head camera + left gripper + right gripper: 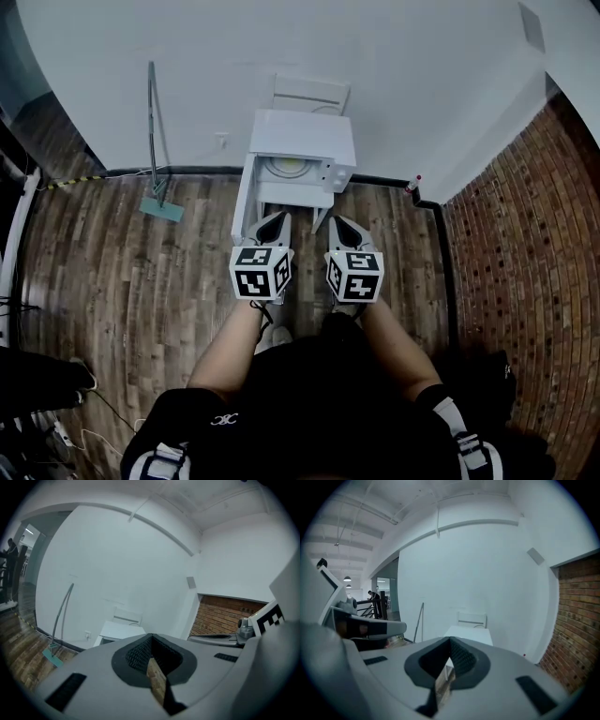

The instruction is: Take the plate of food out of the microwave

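A white microwave (302,137) stands on a small white stand against the far wall. Its front faces me, and a round pale plate (286,169) shows in the opening; I cannot make out any food on it. The microwave's white top also shows small in the left gripper view (123,630) and in the right gripper view (471,633). My left gripper (278,218) and right gripper (336,222) hang side by side just short of the stand, both pointing at it. Each is shut with nothing between its jaws. The two gripper views show the closed tips (151,637) (450,642).
A long-handled floor tool (155,131) leans on the wall left of the stand. A brick wall (525,253) closes the right side. A white chair back (309,94) shows behind the microwave. Dark equipment and cables (37,380) lie at the lower left on the wooden floor.
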`<state>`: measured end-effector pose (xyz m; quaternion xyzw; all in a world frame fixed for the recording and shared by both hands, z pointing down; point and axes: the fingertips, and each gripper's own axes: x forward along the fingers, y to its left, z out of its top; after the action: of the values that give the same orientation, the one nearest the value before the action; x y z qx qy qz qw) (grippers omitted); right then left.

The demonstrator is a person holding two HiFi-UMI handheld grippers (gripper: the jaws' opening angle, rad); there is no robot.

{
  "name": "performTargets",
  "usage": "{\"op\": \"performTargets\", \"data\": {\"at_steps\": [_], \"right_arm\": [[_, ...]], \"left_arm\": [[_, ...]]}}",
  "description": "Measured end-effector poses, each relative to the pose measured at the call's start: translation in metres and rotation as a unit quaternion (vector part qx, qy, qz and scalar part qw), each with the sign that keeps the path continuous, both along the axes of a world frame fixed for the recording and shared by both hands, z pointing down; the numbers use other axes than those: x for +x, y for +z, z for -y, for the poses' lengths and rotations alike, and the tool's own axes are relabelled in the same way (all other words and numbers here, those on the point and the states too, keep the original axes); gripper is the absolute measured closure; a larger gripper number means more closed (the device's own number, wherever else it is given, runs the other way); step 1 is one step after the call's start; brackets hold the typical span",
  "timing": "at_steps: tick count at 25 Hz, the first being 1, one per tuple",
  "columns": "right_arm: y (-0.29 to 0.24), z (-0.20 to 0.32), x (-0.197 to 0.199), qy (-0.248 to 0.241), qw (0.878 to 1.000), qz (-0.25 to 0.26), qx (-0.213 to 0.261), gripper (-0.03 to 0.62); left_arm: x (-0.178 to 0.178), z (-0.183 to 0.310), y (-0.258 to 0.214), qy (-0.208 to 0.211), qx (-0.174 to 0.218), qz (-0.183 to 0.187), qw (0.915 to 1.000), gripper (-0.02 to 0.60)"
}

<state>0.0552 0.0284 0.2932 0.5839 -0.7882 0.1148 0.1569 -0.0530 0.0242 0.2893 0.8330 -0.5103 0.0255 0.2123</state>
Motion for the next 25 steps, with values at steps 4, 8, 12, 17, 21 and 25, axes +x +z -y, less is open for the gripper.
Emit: {"op": "performTargets", "data": {"at_steps": [4,8,12,17,21,25], "right_arm": [[0.006,0.016,-0.002,-0.002,1.0,0.001,-0.004,0.588],[0.007,0.035,-0.007,-0.012,1.0,0.006,-0.003,0.588],[0.018,0.064,-0.01,-0.029,1.0,0.006,-0.008,0.588],[0.025,0.109,-0.009,-0.049,0.999,0.015,-0.013,0.588],[0.034,0.155,-0.007,-0.077,0.997,0.01,-0.019,0.588],[0.045,0.198,-0.001,-0.105,0.994,-0.002,-0.024,0.588]], "left_arm": [[-0.007,0.008,-0.001,-0.007,0.007,0.006,0.9999,0.583],[-0.015,0.023,0.002,-0.02,0.004,0.011,0.9997,0.583],[-0.02,0.047,0.004,-0.037,0.006,0.024,0.999,0.583],[-0.02,0.086,0.007,-0.057,0.0,0.036,0.9977,0.583],[-0.015,0.123,0.015,-0.081,-0.011,0.042,0.9958,0.583],[-0.009,0.158,0.024,-0.105,-0.021,0.051,0.9929,0.583]]}}
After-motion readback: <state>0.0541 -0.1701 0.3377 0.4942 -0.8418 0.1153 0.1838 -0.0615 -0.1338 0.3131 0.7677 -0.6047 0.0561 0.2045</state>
